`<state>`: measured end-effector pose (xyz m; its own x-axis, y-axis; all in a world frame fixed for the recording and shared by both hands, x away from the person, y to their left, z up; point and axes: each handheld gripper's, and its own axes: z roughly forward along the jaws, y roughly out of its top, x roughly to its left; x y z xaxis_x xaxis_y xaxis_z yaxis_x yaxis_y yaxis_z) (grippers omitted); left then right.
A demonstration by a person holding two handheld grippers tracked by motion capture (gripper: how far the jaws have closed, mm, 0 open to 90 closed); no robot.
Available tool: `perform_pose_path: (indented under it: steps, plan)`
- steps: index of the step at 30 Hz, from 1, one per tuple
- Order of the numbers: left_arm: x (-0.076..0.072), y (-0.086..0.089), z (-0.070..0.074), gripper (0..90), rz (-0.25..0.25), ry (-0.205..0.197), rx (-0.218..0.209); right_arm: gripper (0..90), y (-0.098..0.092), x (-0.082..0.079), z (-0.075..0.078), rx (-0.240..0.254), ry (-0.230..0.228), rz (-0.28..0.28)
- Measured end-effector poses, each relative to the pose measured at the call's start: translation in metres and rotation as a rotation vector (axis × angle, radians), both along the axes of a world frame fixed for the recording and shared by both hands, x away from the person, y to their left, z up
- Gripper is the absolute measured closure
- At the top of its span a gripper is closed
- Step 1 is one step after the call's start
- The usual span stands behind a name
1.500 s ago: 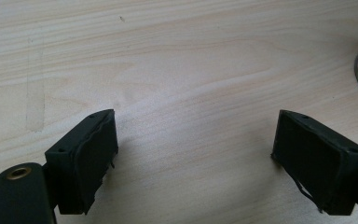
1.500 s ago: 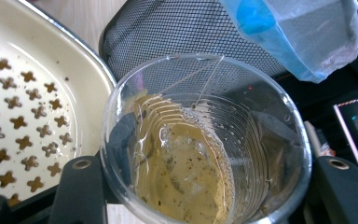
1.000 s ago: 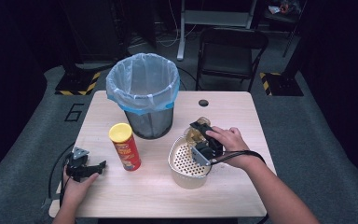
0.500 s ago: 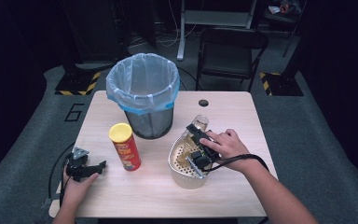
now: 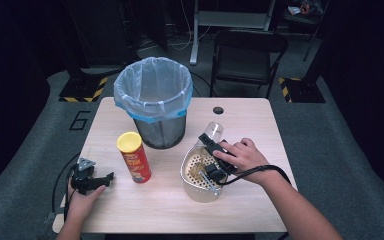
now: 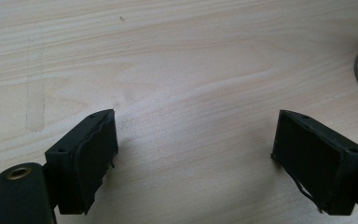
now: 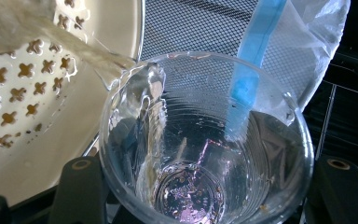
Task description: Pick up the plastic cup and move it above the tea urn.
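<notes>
My right gripper is shut on a clear plastic cup, tilted above the far rim of a cream perforated colander. In the right gripper view the clear plastic cup sits between the jaws, its mouth toward the camera, with wet residue sliding over its lip onto the colander. My left gripper rests open on the table's near left; its fingers stand wide apart over bare wood. A red chip can with a yellow lid stands upright between the two hands.
A black mesh bin lined with a clear and blue bag stands at the table's middle back, right behind the cup. A small round hole marks the table near its far edge. A black chair stands beyond.
My right gripper has tipped the cup over more, toward the colander, and shifted slightly left. The left gripper has stayed in place.
</notes>
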<state>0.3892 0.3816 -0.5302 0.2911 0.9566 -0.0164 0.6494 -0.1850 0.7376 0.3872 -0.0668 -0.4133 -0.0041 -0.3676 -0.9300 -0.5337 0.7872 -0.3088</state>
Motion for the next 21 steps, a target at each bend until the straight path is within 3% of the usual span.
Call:
perform_pose_path:
  steps: [2,4,21]
  plan:
    - [0.0004,-0.0006,-0.0014,13.4,0.007,-0.017,-0.004,37.2,0.0003,-0.001,0.0008,-0.003,-0.012,0.005]
    - [0.0,0.0,0.0,13.4,0.0,0.0,0.0,37.2,0.0001,-0.0009,-0.0009,-0.009,-0.013,0.001]
    - [0.0002,-0.0004,-0.001,13.4,0.005,-0.012,-0.002,37.1,-0.0017,-0.0024,0.0008,-0.008,-0.013,0.011]
